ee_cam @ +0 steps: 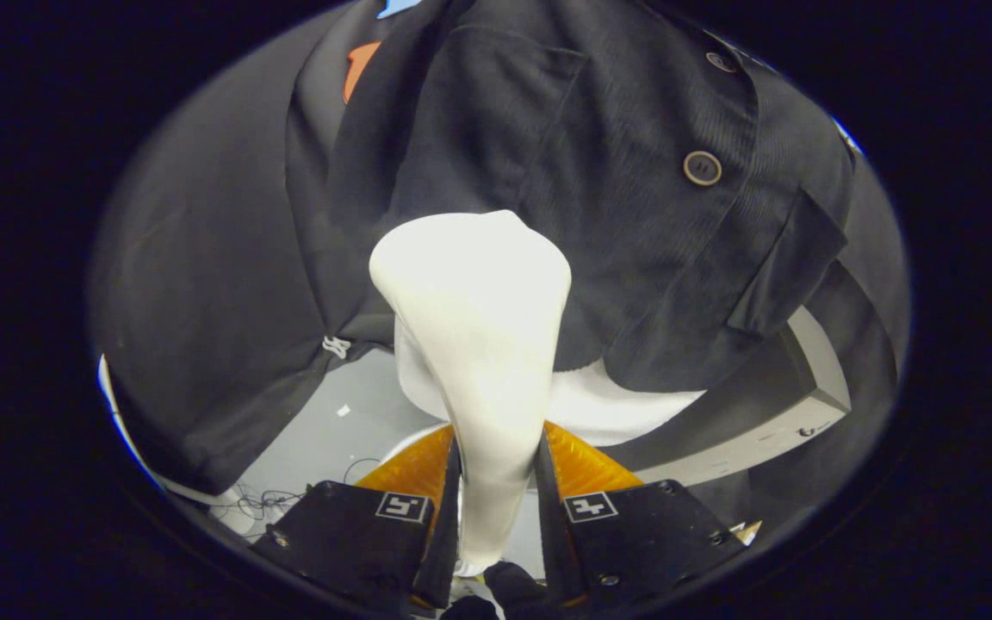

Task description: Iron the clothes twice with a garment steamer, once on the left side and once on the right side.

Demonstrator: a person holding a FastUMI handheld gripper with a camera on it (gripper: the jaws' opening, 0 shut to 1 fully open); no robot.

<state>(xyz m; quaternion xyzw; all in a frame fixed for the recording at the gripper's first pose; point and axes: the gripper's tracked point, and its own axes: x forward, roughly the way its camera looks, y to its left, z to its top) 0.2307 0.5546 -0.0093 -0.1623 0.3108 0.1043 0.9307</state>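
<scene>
A white garment steamer (479, 327) rises from between my fingers, its narrow handle pinched by both of them and its wide head pointing away. My gripper (496, 482) is shut on that handle. The steamer head rests against or very close to a dark corduroy jacket (616, 215) that hangs just beyond it. The head sits low on the jacket's front panel, left of a brown button (702, 168) and a flap pocket (784, 267). A white garment (616, 405) shows under the jacket's hem.
A dark cloth wall (203, 258) hangs left of the jacket. A grey floor (332, 430) with thin cables (268, 498) lies below. A grey board edge (771, 430) runs along the right, beneath the jacket's pocket.
</scene>
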